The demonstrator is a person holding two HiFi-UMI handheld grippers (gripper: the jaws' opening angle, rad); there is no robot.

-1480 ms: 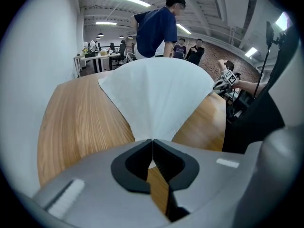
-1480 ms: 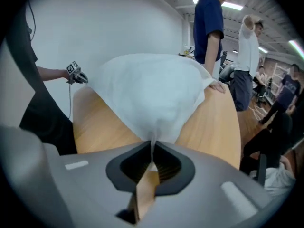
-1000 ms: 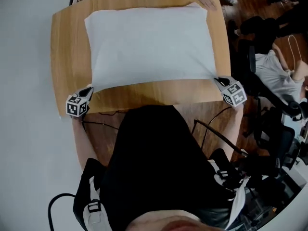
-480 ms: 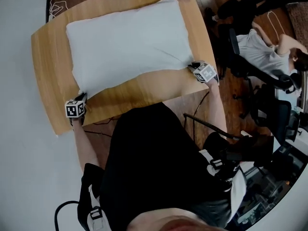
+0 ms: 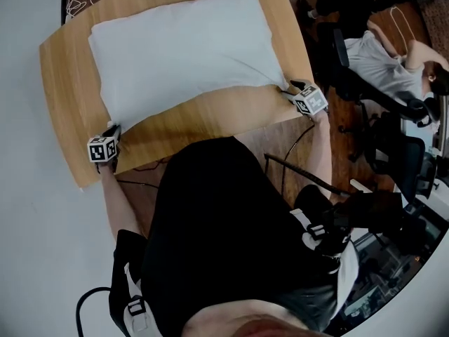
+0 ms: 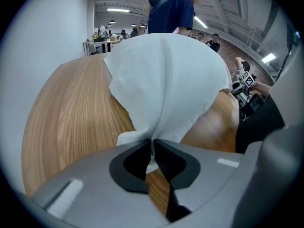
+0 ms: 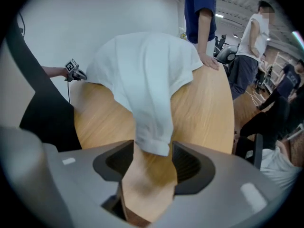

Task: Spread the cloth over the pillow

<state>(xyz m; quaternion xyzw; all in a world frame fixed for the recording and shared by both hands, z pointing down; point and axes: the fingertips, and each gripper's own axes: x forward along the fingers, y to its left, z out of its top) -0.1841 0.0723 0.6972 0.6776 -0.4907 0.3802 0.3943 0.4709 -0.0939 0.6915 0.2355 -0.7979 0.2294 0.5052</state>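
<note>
The cloth (image 5: 182,55) is light and limp, draped over what I take for the pillow on the table (image 5: 63,83), and it is best held at its near corners. My left gripper (image 6: 152,145) pinches one corner, its jaws just easing apart. My right gripper (image 7: 153,148) is opening wide, its corner loose between the jaws.

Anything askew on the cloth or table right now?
Nothing spilled or damaged. The cloth is spread out, but both near corners are drawn into bunched tails on the table, not lying flat.
</note>
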